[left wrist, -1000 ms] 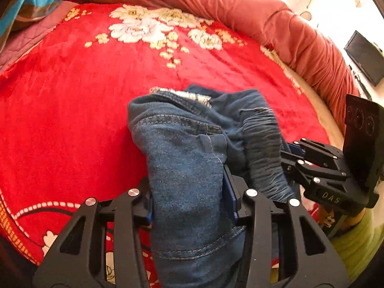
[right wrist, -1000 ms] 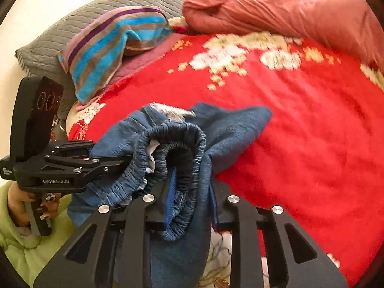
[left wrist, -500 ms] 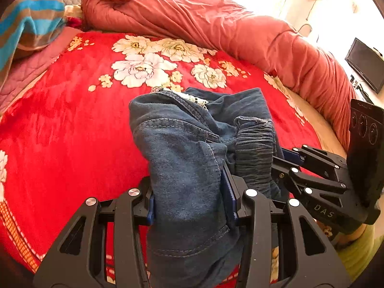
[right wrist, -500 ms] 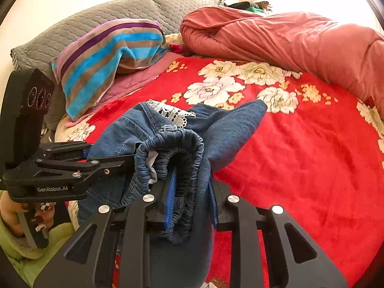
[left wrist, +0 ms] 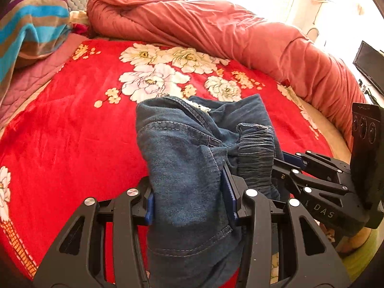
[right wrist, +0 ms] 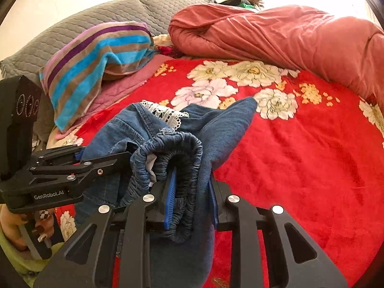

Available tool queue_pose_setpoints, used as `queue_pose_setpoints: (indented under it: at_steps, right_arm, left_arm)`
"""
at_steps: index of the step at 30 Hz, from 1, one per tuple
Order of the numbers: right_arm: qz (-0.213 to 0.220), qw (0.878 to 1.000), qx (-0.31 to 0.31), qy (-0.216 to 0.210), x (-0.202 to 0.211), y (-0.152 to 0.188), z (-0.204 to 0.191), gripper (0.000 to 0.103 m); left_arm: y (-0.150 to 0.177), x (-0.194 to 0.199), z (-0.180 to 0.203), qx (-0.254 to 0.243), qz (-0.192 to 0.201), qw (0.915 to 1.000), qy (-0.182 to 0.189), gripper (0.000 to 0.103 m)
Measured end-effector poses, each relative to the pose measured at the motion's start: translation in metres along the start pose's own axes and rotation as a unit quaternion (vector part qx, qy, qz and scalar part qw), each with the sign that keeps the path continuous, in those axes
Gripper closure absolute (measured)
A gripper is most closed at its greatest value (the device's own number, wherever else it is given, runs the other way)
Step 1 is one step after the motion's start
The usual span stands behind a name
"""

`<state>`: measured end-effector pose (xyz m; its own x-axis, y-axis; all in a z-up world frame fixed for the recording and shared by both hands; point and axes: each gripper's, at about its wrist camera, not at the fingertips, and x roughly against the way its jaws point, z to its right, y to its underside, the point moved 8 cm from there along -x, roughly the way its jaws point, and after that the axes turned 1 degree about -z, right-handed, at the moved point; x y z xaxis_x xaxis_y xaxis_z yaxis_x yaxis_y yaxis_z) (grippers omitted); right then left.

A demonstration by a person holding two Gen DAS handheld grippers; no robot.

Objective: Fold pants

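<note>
Scene: While the pants (left wrist: 189, 168) hang bunched between your two grippers, they sit above the red floral bedspread (left wrist: 60, 144) — lifted, it appears, so the fabric can drop into a fold.
Left gripper: Your left gripper (left wrist: 189, 201) is pinching a thick wad of denim near the seam; both blue pads press into the cloth, and the jaws stand apart only because the bundle is bulky.
Right gripper: Your right gripper (right wrist: 192, 189) is clamped on the gathered elastic waistband at 6 o'clock in its own view — a narrower bite, since the cloth there is thinner.
Why two holds: Gripping close together, side by side, likely keeps the layers aligned.
Pants position: From the right wrist view the loose leg end points to 1 o'clock and a strip of lace trim (right wrist: 165, 112) shows at 11 o'clock.
Surroundings: A rolled pink quilt (left wrist: 216, 31) lies at 12 o'clock and a striped towel (right wrist: 96, 60) at 10 o'clock, both well apart from the pants.
Judgement: The fold looks unfinished; the open bedspread ahead seems the place to lay it.
</note>
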<state>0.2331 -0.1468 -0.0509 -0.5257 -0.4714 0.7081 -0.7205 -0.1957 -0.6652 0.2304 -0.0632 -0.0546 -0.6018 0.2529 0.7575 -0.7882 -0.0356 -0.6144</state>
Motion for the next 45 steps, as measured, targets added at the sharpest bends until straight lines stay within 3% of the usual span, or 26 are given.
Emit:
queue_pose_setpoints:
  at_steps: [3,7,11,19,20,23,28,36,45]
  right_arm:
    - [-0.016,1.000,-0.014,0.014,-0.008,0.007,0.008,0.076]
    - [-0.033,0.998,-0.034,0.037,-0.015,0.018,0.022,0.050]
    - [-0.053,0.996,-0.052,0.044,-0.019,0.030,0.030,0.043]
    - [-0.023,0.997,-0.046,0.056,0.011,0.032,0.027,0.028]
    - [-0.017,0.997,-0.044,0.057,0.016,0.032,0.025,0.017]
    - [0.001,0.998,-0.031,0.058,0.034,0.032,0.019,0.011]
    - [0.033,0.997,-0.004,0.066,0.066,0.031,0.003,0.007]
    - [0.079,0.994,0.012,0.080,0.109,0.031,-0.017,0.005]
    - [0.093,0.992,0.010,0.090,0.135,0.045,-0.024,0.005]
  left_arm:
    - [0.006,-0.007,-0.006,0.004,-0.010,0.9999,-0.006,0.058]
    - [0.015,-0.016,-0.017,0.007,-0.025,0.9994,-0.023,0.048]
    - [0.024,-0.022,-0.022,0.010,-0.043,0.9986,-0.029,0.042]
    - [0.027,-0.005,-0.021,0.014,-0.029,0.9991,-0.028,0.029]
    - [0.026,0.002,-0.020,0.015,-0.025,0.9992,-0.026,0.027]
    - [0.026,0.018,-0.016,0.014,-0.011,0.9995,-0.025,0.019]
    - [0.029,0.045,-0.011,0.010,0.007,0.9994,-0.031,0.010]
    - [0.040,0.095,-0.007,0.002,0.047,0.9976,-0.050,0.010]
    - [0.067,0.125,-0.002,0.005,0.052,0.9972,-0.054,0.010]
